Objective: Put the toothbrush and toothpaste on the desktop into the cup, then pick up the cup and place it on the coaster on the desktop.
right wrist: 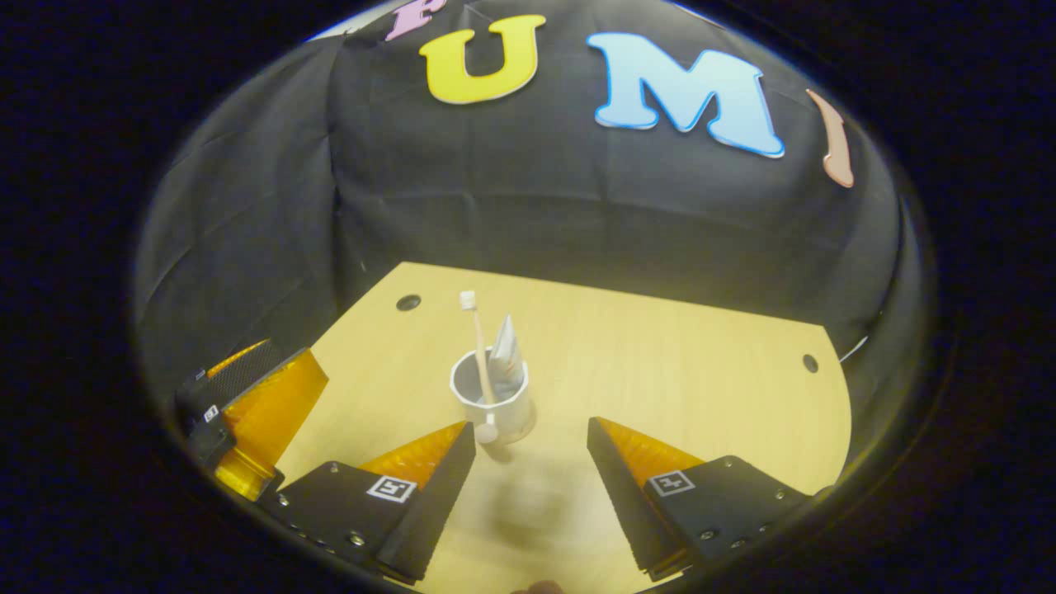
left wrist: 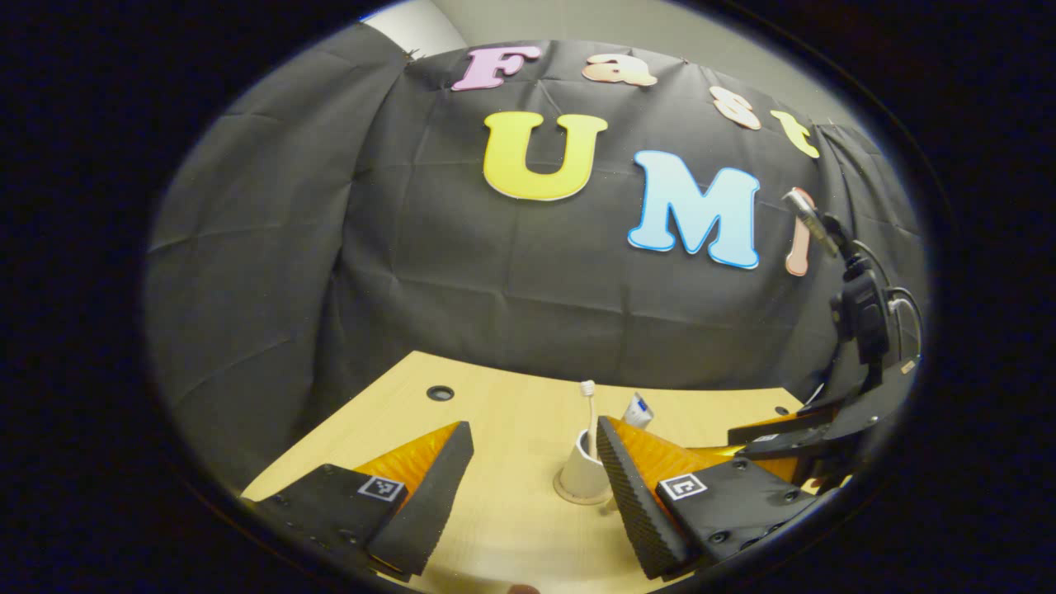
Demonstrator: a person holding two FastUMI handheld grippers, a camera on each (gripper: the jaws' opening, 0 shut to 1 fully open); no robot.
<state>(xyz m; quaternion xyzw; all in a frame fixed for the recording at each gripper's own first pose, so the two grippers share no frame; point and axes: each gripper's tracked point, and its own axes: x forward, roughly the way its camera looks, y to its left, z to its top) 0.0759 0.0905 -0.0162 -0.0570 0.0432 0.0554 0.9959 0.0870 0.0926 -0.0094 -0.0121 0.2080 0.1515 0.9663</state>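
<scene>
Right gripper view: cup [right wrist: 493,404] is standing at frame centre holding toothbrush [right wrist: 478,351] and toothpaste [right wrist: 506,356]; both claws, right [right wrist: 528,450] and left [left wrist: 535,450], are gaping apart, empty, apparently lining up to lift it.

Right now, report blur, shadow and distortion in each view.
Left gripper view: fisheye bends the desk edge; cup and toothbrush fairly sharp, cup rim partly hidden by a finger. Right gripper view: soft blur and a diffuse shadow on the desk in front of the cup; the desk's far edge curves; toothpaste readable.
</scene>
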